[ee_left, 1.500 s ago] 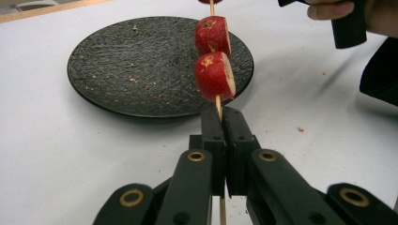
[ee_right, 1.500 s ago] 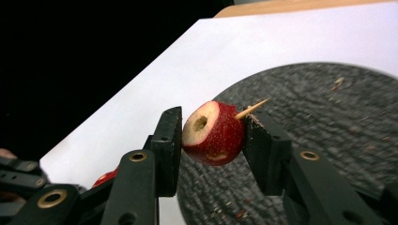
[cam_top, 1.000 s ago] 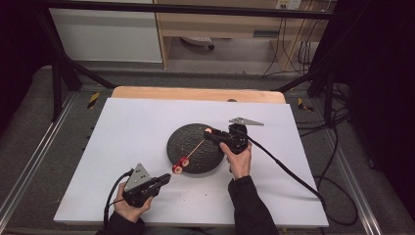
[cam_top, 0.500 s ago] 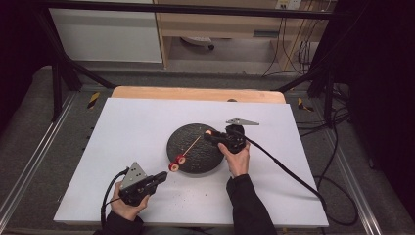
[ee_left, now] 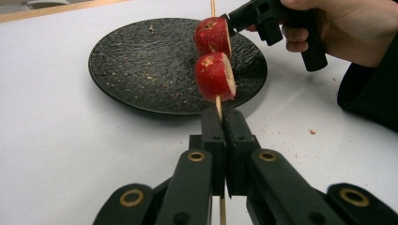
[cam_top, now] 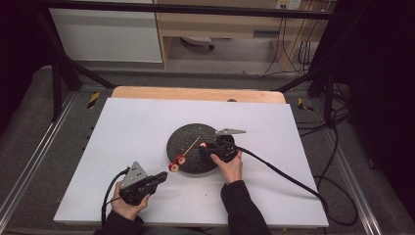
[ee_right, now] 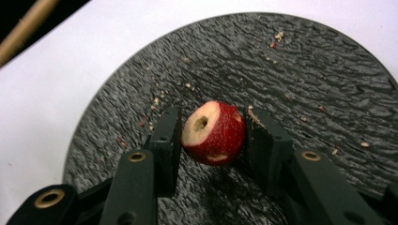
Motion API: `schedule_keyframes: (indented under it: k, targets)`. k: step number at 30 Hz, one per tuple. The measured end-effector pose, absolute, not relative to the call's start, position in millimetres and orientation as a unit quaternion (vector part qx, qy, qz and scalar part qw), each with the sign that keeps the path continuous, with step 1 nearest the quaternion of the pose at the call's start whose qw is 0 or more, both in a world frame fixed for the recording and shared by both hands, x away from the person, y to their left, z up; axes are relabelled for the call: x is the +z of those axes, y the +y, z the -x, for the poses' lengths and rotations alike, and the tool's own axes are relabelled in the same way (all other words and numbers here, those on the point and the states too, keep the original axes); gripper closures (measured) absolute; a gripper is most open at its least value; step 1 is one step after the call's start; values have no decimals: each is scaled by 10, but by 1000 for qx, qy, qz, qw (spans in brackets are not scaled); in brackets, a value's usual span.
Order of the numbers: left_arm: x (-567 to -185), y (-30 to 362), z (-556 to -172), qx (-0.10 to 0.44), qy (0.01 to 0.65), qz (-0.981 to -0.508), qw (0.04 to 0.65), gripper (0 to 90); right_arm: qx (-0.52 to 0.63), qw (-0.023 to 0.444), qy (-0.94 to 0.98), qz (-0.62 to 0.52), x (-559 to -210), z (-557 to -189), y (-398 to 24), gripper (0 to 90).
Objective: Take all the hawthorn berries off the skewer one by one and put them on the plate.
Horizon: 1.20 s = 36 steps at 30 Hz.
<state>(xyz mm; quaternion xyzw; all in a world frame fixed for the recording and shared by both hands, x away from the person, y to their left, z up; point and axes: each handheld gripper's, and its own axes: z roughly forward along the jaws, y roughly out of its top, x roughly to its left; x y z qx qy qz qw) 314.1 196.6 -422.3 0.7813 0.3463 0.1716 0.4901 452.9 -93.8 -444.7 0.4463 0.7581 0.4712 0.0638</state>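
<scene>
A round black plate (cam_top: 188,142) lies in the middle of the white table. My left gripper (cam_top: 161,177) sits near the front edge, shut on the lower end of a thin wooden skewer (ee_left: 218,105). Two red cored fruit pieces (ee_left: 215,77) are threaded on the skewer, which slants up over the plate (ee_left: 141,61). My right gripper (ee_right: 213,117) hangs low over the plate's (ee_right: 305,70) right side. Its jaws are shut on a third red fruit piece (ee_right: 213,131), with the cored cut face turned up and left. In the high view the right gripper (cam_top: 205,147) is near the skewer's far tip.
The right gripper's black cable (cam_top: 284,171) trails across the table to the right edge. Small red crumbs (cam_top: 183,196) are scattered on the white surface near the front. A wooden strip (cam_top: 195,93) runs along the table's back, and metal frame rails flank both sides.
My right gripper has come down toward the plate with the red fruit piece still in its jaws. The left gripper and the skewer have stayed put.
</scene>
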Motion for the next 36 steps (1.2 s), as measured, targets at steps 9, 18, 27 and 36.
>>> schedule_keyframes:
  k: [9,18,27,36]
  targets:
    - [-4233,1954,-3145,170,346,-784,486,882,455,71,770,-442,-4479,-4525,-933,526]
    - [-4232,1958,-3146,172,348,-783,487,883,482,86,764,-421,-4257,-4396,-990,266]
    - [-4238,1953,-3151,173,348,-784,485,883,488,67,771,-404,-4128,-4191,-996,48]
    - [-4247,1938,-3153,173,347,-785,483,883,498,45,770,-398,-4171,-4048,-910,48]
